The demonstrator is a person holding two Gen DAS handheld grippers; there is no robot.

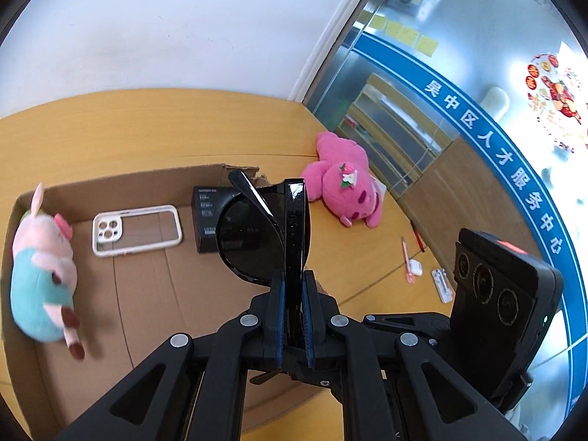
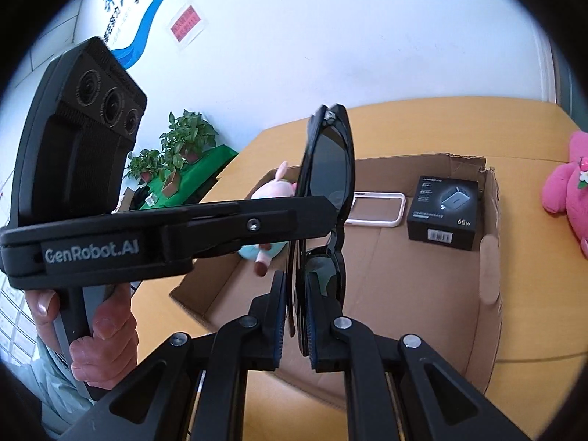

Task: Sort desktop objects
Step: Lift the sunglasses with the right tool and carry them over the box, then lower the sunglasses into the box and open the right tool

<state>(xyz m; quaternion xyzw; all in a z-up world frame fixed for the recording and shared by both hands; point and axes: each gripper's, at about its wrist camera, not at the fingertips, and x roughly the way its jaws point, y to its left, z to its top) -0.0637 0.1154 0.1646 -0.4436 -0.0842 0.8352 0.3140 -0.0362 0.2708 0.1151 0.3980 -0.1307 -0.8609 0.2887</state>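
Both grippers are shut on one pair of black sunglasses, held in the air above an open cardboard box. My left gripper clamps the frame edge-on. My right gripper clamps the folded sunglasses lower down, and the left gripper's finger crosses them from the left. Inside the box lie a pink and teal plush pig, a white phone case and a black charger box. A pink plush bear lies on the wooden table outside the box.
A pink pen, a small white earbud case and a white clip-like item lie on the table at the right. A glass wall stands beyond. Potted plants stand past the table's far left.
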